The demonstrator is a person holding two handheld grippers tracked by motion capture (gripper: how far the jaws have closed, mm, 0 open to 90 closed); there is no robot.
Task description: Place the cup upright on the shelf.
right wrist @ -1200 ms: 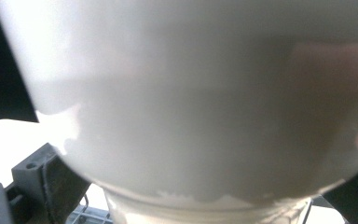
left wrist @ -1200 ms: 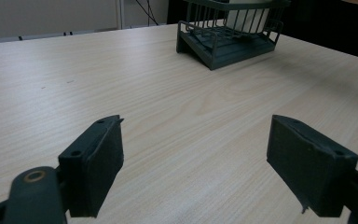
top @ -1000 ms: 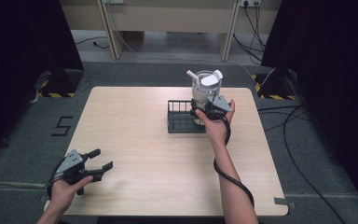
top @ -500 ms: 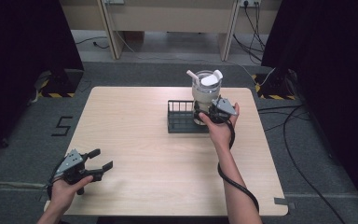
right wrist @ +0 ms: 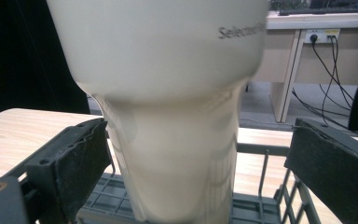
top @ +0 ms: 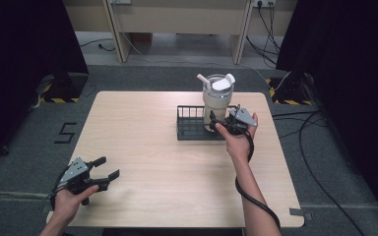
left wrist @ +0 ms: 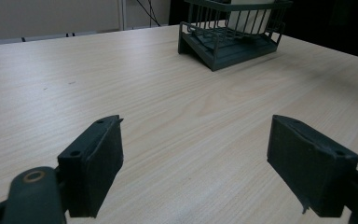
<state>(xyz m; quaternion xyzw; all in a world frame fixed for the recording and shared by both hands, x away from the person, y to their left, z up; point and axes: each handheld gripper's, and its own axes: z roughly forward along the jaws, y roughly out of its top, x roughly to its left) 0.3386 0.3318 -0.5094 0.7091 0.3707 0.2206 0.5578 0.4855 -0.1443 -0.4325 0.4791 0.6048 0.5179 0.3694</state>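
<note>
surface: rectangular light-wood table (top: 147,147) on grey carpet | directly on it: dark wire-sided rectangular rack (top: 192,129), right of centre toward the far edge | in the rack: tall cream tumbler with white lid (top: 215,98), upright

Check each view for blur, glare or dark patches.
High view: even light on the table, both side edges black. Left gripper view: sharp wood grain, basket slightly soft. Right gripper view: the cup sits close and blurred, with a soft sheen; the left background is dark.
</note>
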